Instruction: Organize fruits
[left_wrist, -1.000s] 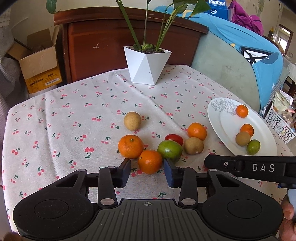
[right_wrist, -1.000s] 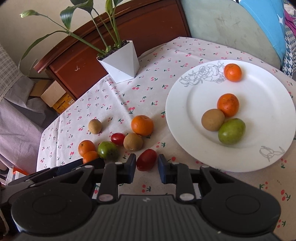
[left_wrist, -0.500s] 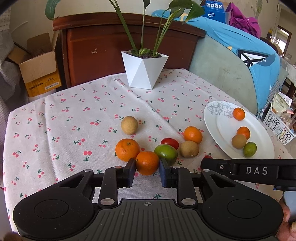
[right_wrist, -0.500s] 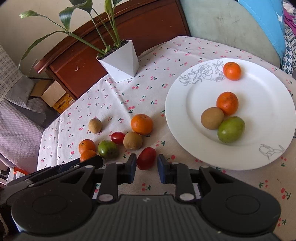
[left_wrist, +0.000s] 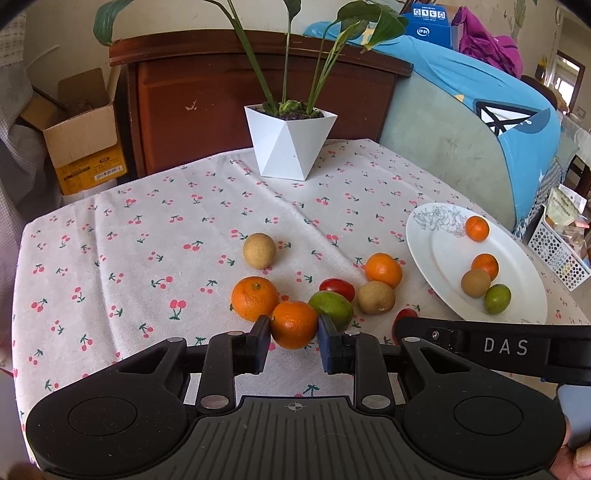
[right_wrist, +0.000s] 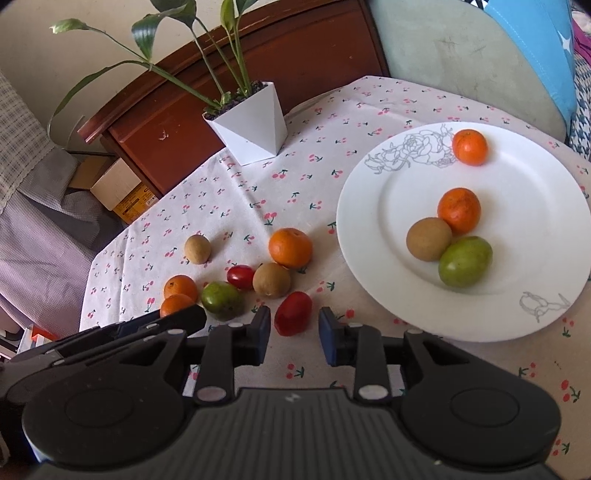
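Observation:
My left gripper (left_wrist: 293, 332) is shut on an orange (left_wrist: 294, 325) that rests on the cherry-print tablecloth, with a pad pressing each side. Beside it lie a second orange (left_wrist: 255, 298) and a green fruit (left_wrist: 331, 309). My right gripper (right_wrist: 294, 325) stands around a red tomato (right_wrist: 293, 313). Its jaws are opening, and a small gap shows on the tomato's right side. The white plate (right_wrist: 369, 206) at the right holds two oranges, a brown fruit and a green fruit.
More loose fruit lies on the cloth: an orange (right_wrist: 290, 247), a brown fruit (right_wrist: 271, 280), a small red tomato (right_wrist: 241, 277) and a pale brown fruit (left_wrist: 259, 250). A white plant pot (left_wrist: 290, 146) stands at the back. A perforated basket (left_wrist: 557, 251) sits beyond the plate.
The left jaws have closed from a wider stance onto the near orange. The right jaws have spread slightly around the red tomato. Neither hand has shifted.

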